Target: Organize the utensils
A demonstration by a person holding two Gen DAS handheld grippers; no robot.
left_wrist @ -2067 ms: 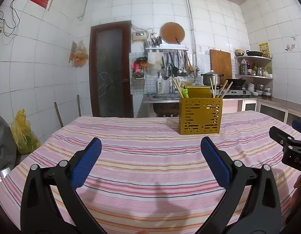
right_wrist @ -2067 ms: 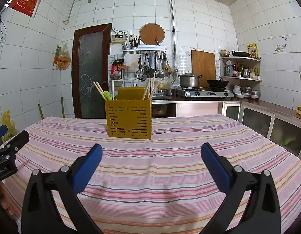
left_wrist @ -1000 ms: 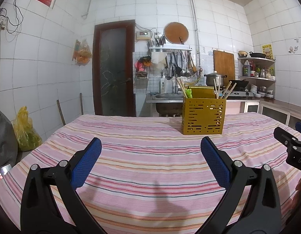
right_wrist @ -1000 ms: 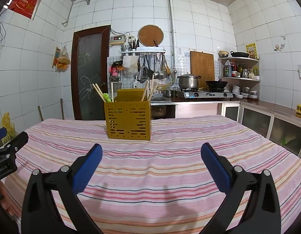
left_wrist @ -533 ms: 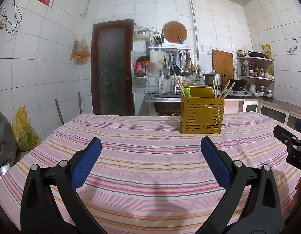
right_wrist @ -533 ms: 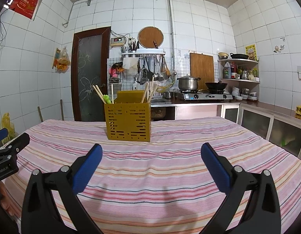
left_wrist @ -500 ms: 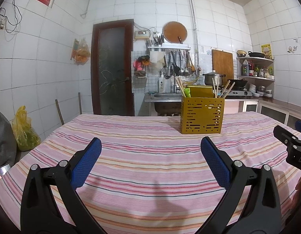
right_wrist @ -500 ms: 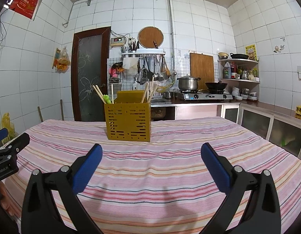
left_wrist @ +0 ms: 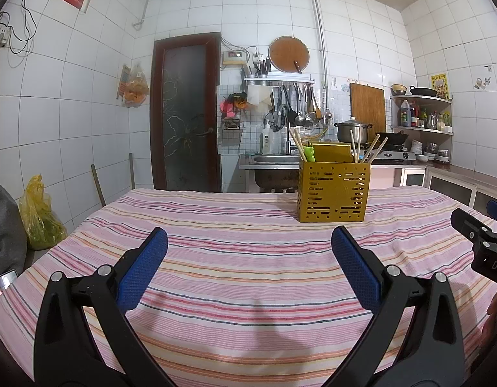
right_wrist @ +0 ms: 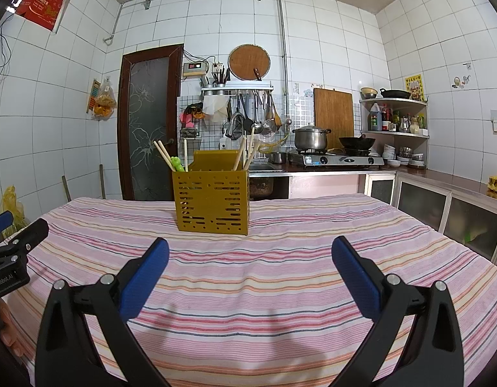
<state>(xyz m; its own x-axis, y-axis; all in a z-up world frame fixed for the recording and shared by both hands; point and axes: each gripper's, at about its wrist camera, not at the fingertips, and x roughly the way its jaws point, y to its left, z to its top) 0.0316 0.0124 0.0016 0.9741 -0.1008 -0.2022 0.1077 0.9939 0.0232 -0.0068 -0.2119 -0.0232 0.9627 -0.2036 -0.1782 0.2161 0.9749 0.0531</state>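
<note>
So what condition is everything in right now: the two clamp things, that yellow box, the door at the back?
Left gripper: open, holding nothing.
Right gripper: open, holding nothing.
Yellow box: upright on the striped tablecloth, chopsticks leaning inside.
Green utensil: standing in the box.
Door: closed.
Pot: lid on, sitting on the stove.

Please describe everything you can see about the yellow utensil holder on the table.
The yellow utensil holder is a boxy caddy, plastic by its look, with slotted walls and a taller back panel. It stands upright on the striped tablecloth, far from both open grippers. Wooden chopsticks and a green-topped piece lean out of it.
</note>
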